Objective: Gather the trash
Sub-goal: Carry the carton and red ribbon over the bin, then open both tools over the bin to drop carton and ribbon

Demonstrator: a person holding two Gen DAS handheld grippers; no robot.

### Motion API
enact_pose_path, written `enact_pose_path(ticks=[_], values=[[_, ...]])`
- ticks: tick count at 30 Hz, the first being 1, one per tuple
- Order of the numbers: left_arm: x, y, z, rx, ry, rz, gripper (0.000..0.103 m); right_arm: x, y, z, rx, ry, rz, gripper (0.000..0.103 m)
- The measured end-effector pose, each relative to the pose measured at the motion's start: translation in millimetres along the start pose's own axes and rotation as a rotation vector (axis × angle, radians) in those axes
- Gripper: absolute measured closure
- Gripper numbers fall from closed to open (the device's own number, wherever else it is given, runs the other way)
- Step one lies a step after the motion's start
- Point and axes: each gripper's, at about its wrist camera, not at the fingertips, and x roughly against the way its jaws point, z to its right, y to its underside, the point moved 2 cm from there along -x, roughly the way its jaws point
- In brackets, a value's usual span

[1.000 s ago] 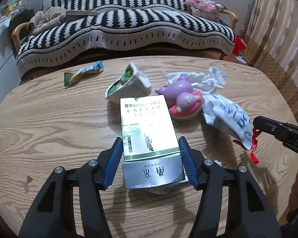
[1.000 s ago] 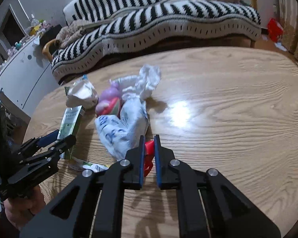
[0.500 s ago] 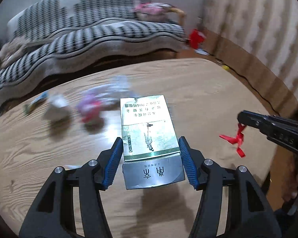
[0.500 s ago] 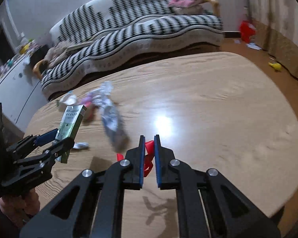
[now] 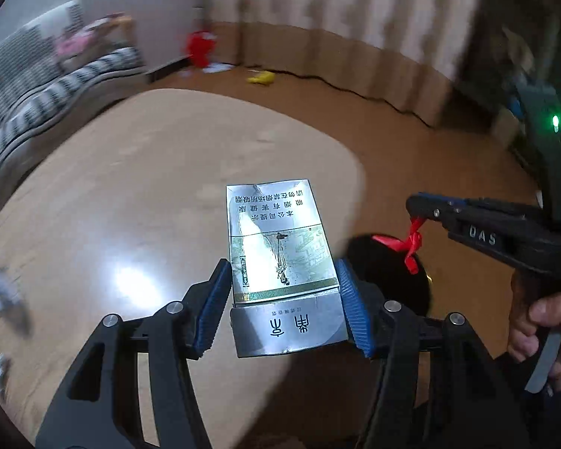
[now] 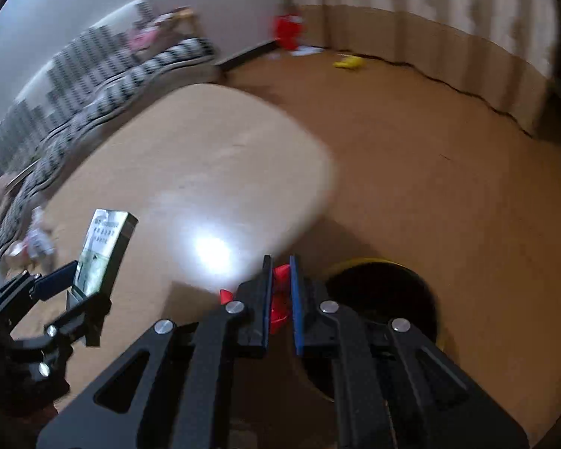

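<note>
Progress: about midway, as I judge it. Your left claw (image 5: 284, 299) grips a cigarette pack (image 5: 276, 247) by its sides, centre of the left view. Your right claw (image 6: 280, 299) is pinched tight on a red ribbon (image 5: 411, 243). Both hang near a dark bin (image 6: 385, 299) with a yellow rim, lower right of the right view, beside the counter (image 6: 213, 164). Nothing dropped yet. Left to do: release both into the bin, then fetch the blurred crumpled wrappers (image 6: 37, 239) at the counter's far left edge. How many remain, can't tell.
</note>
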Motion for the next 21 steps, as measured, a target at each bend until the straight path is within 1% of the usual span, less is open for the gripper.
enact_pose_path(ticks=[1,3,6,9,11,13,17,21], values=[[-10.6,-1.3,18.1,-0.033,0.022,-0.010,0.047,0.1,6.0,20.9,-0.030,0.029,-0.006,0.093],[-29.6,-1.9,52.7,-0.087,0.072,-0.037,0.047,-1.4,12.3,44.9,-0.070,0.053,-0.022,0.093],[-56.1,0.7,84.4,-0.130,0.134,-0.092,0.047,-8.0,22.5,78.0,-0.131,0.087,-0.057,0.093],[-75.3,6.3,105.0,-0.160,0.154,-0.131,0.047,-15.3,27.2,95.0,-0.170,0.091,-0.079,0.093],[-85.4,9.9,111.8,-0.172,0.163,-0.157,0.047,-19.8,28.0,102.6,-0.177,0.093,-0.088,0.093],[-90.4,11.1,115.4,-0.186,0.164,-0.165,0.047,-24.1,27.2,103.3,-0.184,0.084,-0.097,0.093],[-95.1,7.4,114.7,-0.187,0.172,-0.168,0.047,-24.9,27.0,104.0,-0.182,0.078,-0.100,0.093],[-91.4,8.9,113.3,-0.182,0.178,-0.167,0.047,-26.7,23.3,100.3,-0.179,0.078,-0.102,0.093]])
